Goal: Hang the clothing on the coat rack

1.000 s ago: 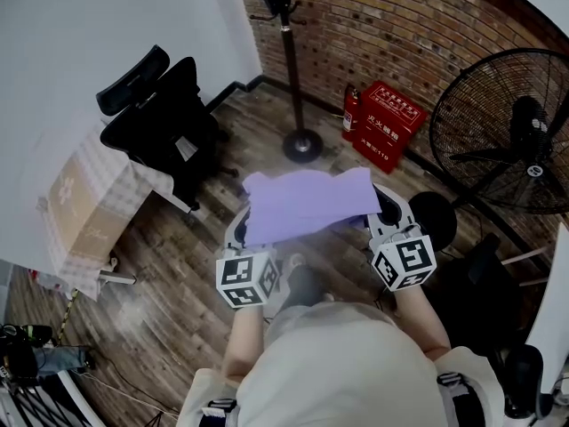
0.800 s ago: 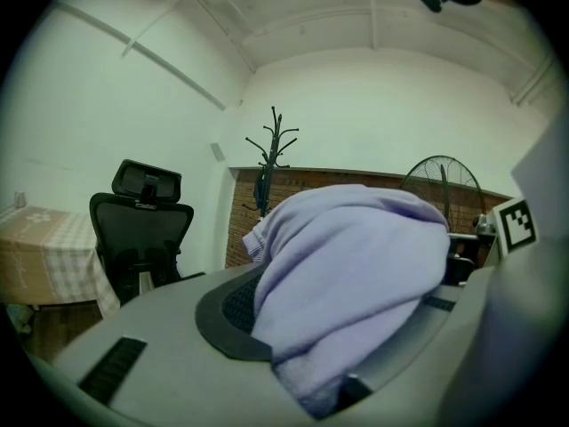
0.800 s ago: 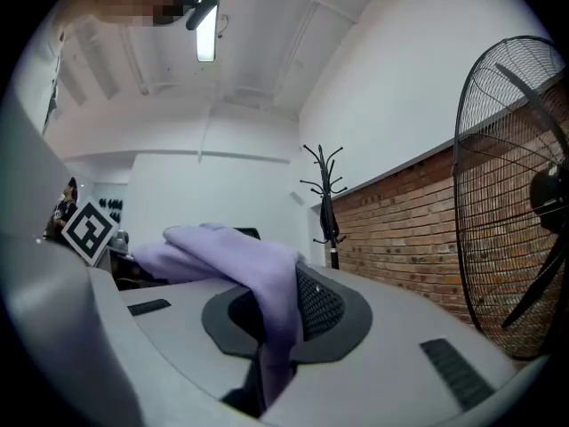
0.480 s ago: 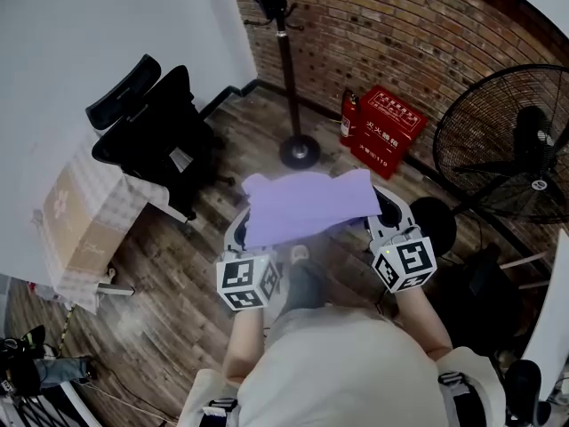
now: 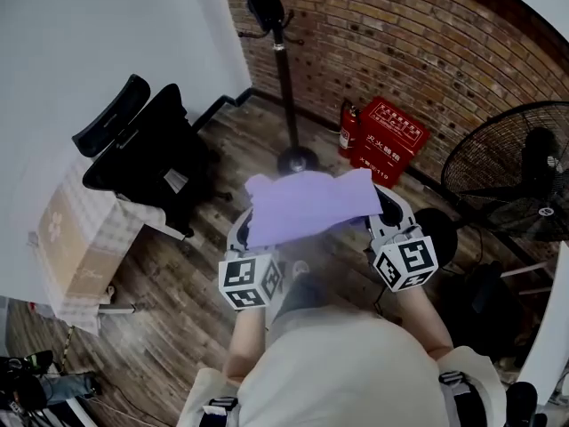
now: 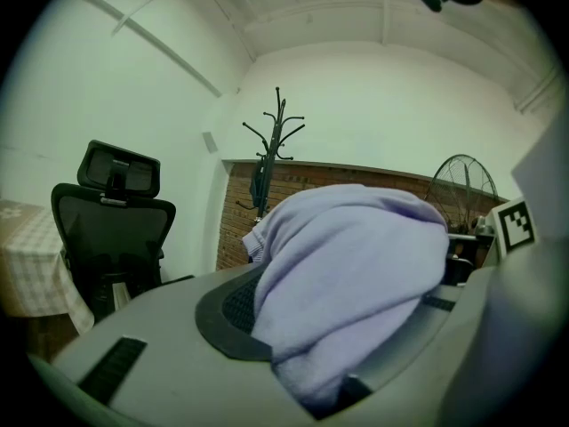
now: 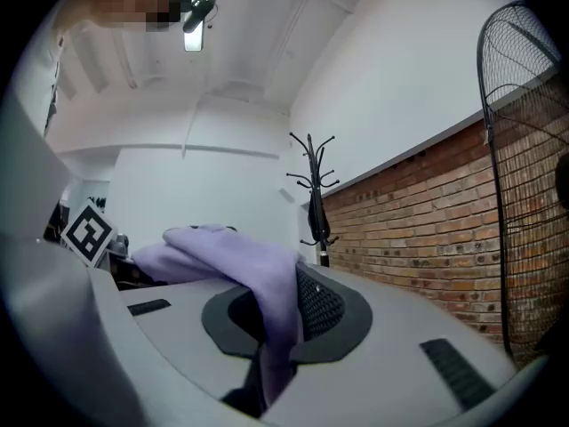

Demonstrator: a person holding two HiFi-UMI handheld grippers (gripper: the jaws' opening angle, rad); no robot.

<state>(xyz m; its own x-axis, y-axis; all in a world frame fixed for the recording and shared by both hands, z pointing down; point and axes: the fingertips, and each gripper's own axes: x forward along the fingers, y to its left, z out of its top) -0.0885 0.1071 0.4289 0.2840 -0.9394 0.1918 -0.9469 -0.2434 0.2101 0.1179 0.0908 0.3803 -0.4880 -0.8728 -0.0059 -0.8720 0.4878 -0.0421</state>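
The purple garment (image 5: 307,205) is held spread between the two grippers, in front of the person. The left gripper (image 5: 242,234) is closed on a thick fold of it, with the jaws kept partly apart. The right gripper (image 5: 384,213) is nearly shut on a thin edge. The coat rack (image 5: 284,78) is seen ahead, by the brick wall (image 5: 400,34), with bare wooden floor (image 5: 253,124) around its base. An office chair (image 5: 147,149) is placed at the left, and a red box (image 5: 388,136) and a fan (image 5: 516,176) at the right.
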